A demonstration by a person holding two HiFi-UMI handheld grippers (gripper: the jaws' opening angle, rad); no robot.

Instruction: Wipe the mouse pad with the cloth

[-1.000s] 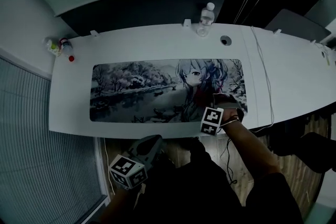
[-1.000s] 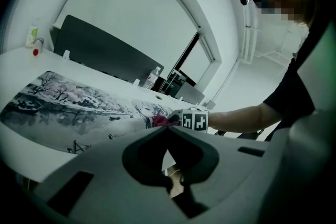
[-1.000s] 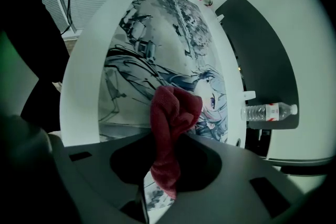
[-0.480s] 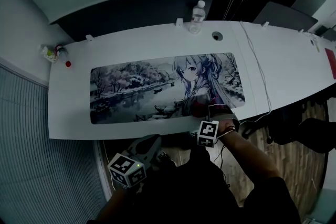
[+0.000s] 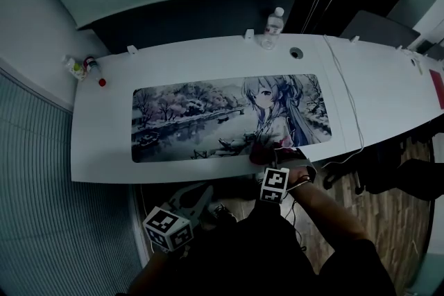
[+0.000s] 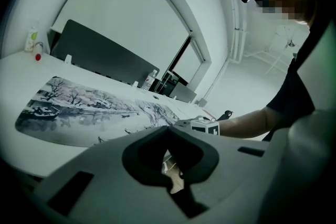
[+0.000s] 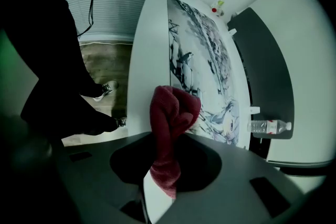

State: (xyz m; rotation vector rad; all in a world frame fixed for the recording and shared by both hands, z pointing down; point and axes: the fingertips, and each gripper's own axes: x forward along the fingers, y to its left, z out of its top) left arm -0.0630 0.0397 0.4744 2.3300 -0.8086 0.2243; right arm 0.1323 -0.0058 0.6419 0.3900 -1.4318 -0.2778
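A long mouse pad (image 5: 229, 118) printed with a winter scene and an anime girl lies on the white desk (image 5: 104, 149). My right gripper (image 5: 279, 164) is at the pad's near right edge, shut on a dark red cloth (image 5: 267, 149) that rests on the pad. In the right gripper view the cloth (image 7: 170, 118) bunches up out of the right gripper (image 7: 167, 140), with the mouse pad (image 7: 202, 55) beyond. My left gripper (image 5: 200, 194) hangs below the desk's front edge, shut and holding nothing. In the left gripper view, the left gripper (image 6: 169, 131) points along the mouse pad (image 6: 89, 107).
A water bottle (image 5: 275, 21) stands at the desk's far edge near a round cable hole (image 5: 297, 53). Small bottles (image 5: 82, 66) sit at the far left corner. A white cable (image 5: 347, 100) crosses the desk right of the pad. A dark partition (image 5: 194, 17) runs behind the desk.
My right gripper has drawn the cloth back across the pad's right end to its near edge. The left gripper has stayed below the desk.
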